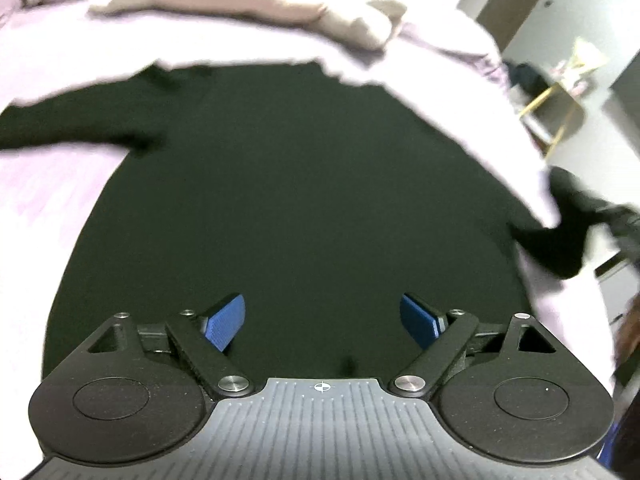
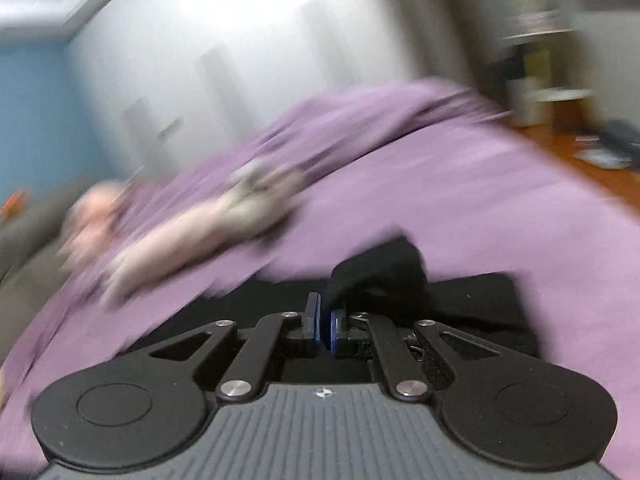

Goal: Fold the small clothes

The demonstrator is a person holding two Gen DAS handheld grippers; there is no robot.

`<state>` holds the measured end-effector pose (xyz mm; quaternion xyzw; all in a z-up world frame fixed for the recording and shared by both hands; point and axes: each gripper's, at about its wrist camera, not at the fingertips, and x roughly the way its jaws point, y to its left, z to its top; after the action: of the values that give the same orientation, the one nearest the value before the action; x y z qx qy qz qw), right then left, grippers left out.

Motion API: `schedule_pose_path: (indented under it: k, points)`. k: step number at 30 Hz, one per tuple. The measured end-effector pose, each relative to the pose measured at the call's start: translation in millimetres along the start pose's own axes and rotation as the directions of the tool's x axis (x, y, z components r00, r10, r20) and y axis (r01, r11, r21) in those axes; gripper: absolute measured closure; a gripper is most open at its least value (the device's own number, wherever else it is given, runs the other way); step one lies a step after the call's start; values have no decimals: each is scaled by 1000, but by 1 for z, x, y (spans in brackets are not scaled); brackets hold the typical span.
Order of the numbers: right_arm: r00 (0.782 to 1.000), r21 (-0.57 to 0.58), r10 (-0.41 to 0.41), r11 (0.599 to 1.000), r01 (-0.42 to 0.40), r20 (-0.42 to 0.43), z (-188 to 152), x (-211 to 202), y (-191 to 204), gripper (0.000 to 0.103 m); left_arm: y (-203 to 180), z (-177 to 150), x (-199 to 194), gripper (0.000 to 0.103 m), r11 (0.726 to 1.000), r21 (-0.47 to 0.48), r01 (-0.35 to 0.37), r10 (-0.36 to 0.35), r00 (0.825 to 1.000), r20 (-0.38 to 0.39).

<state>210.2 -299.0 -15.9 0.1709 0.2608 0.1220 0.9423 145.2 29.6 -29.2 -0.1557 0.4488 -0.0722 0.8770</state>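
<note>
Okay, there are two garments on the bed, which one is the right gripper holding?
The black top, spread nearest the camera. The right gripper is shut on a fold of its dark fabric. The beige garment lies untouched farther back on the purple bedspread.

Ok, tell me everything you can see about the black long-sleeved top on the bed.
The black top is a plain, dark, soft-looking garment with no visible print. It lies spread flat on the purple bedcover, body wide, one long sleeve stretched out to the left in the left wrist view. Its other sleeve is lifted off the bed, bunched and pinched in the shut right gripper. The left gripper hovers open over the body, nothing between its pads. A beige garment lies apart, further up the bed.
</note>
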Motion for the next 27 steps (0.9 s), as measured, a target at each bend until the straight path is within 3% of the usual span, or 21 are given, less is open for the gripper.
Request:
schedule_pose_path:
  k: [1, 3, 4, 8, 14, 16, 20, 22, 23, 24, 27]
  points:
    - [997, -35, 39, 999, -41, -71, -10, 13, 21, 92, -3, 5, 3, 14, 1000, 10, 6, -6, 1000, 8]
    - [987, -60, 58, 996, -68, -150, -30, 27, 41, 71, -8, 17, 14, 16, 999, 16, 30, -30, 1000, 0]
    - [985, -55, 48, 997, -57, -164, -42, 28, 46, 70, -10, 22, 22, 17, 999, 3, 47, -47, 999, -19]
    - [981, 97, 24, 995, -5, -193, -68, 15, 25, 69, -14, 37, 58, 24, 992, -25, 123, -124, 989, -74]
    - [979, 223, -63, 969, 106, -192, -85, -16, -26, 69, -22, 59, 119, 48, 974, -106, 201, -216, 965, -152]
    - [980, 260, -80, 957, 126, -180, -82, -18, -39, 69, -22, 62, 138, 60, 972, -130, 196, -218, 958, -184]
    - [982, 287, -94, 948, 138, -163, -79, -21, -54, 69, -21, 65, 159, 62, 963, -175, 203, -237, 950, -203]
    - [983, 294, -92, 946, 136, -158, -77, -19, -57, 69, -19, 68, 164, 73, 958, -211, 195, -239, 949, -205]
    - [983, 296, -91, 946, 135, -158, -77, -18, -57, 69, -18, 68, 166, 86, 957, -222, 186, -233, 950, -209]
    - [983, 297, -89, 945, 133, -158, -77, -19, -57, 69, -18, 69, 167, 92, 959, -223, 172, -221, 951, -217]
    - [984, 290, -86, 948, 128, -156, -74, -16, -52, 69, -19, 71, 170, 96, 963, -207, 171, -216, 952, -219]
